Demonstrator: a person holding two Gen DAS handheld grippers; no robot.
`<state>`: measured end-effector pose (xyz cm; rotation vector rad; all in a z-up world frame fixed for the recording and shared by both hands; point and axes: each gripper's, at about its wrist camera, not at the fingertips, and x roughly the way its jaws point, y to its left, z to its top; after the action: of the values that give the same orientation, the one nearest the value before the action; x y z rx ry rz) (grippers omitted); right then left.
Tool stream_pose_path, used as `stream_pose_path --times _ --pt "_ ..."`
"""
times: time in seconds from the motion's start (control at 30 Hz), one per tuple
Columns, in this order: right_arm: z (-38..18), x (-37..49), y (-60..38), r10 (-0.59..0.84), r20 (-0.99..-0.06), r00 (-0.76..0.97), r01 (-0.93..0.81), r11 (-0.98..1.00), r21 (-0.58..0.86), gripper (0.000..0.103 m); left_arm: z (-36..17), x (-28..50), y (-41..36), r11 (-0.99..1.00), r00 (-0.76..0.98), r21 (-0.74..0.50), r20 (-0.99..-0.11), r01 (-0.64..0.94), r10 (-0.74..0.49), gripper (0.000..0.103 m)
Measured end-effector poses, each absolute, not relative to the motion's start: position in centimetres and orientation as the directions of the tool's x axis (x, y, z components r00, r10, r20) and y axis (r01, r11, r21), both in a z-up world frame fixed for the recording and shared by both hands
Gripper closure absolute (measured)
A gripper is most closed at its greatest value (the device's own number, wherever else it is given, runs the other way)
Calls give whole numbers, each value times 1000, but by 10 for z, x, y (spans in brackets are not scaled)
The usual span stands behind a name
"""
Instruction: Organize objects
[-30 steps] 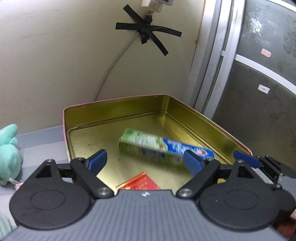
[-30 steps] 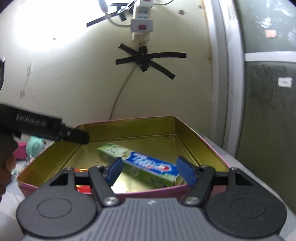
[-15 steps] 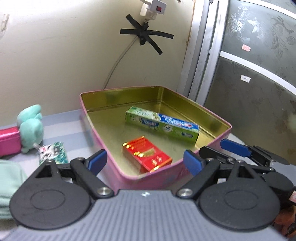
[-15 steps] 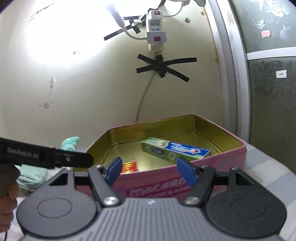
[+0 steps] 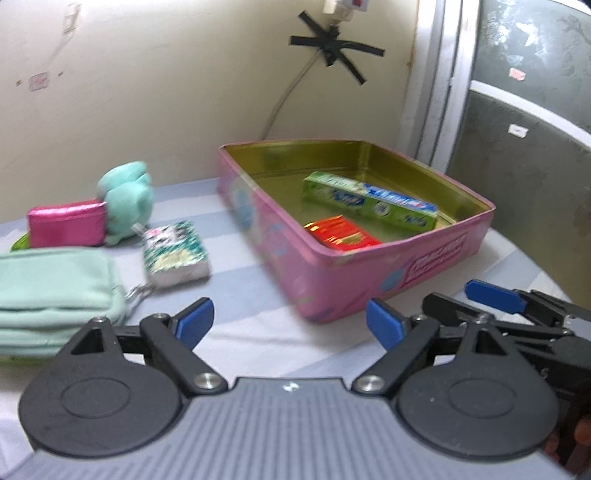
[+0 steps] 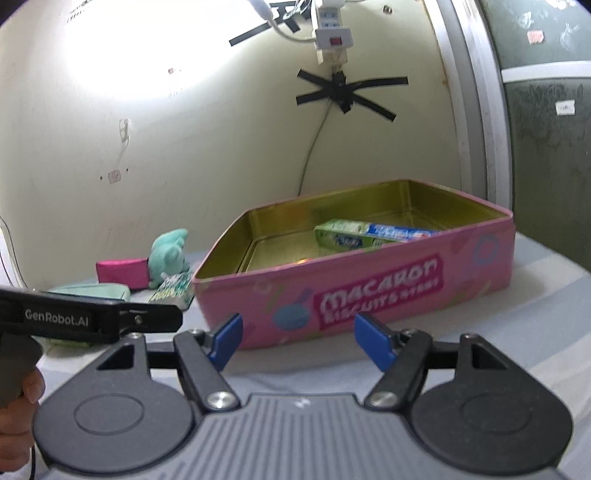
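Observation:
A pink tin (image 5: 369, 273) with a gold inside stands open on the table; it also shows in the right wrist view (image 6: 476, 254). In it lie a green toothpaste box (image 5: 369, 201) (image 6: 365, 236) and a red packet (image 5: 341, 234). Left of the tin lie a patterned tissue pack (image 5: 175, 253), a mint plush toy (image 5: 127, 199), a magenta pouch (image 5: 66, 223) and a mint pouch (image 5: 55, 284). My left gripper (image 5: 290, 325) is open and empty, in front of the tin. My right gripper (image 6: 299, 339) is open and empty, facing the tin's front wall.
A cream wall with a taped cable (image 6: 343, 92) and a power strip (image 6: 330, 35) stands behind the tin. A grey door and frame (image 5: 517, 122) stand at the right. The table has a pale striped cloth (image 5: 258, 314).
Both grippers have pulled back and away from the tin, still open. The left view has swung left, so the pouches, plush and tissue pack now show.

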<state>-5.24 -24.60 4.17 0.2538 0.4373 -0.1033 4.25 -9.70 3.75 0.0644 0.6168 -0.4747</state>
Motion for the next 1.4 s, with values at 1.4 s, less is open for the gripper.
stream_pose_path --times 1.4 --pt "20 -60 -228 -107 -416 903 220 947 236 19 0 22 -74 941 813 69 -527 331 -248 12"
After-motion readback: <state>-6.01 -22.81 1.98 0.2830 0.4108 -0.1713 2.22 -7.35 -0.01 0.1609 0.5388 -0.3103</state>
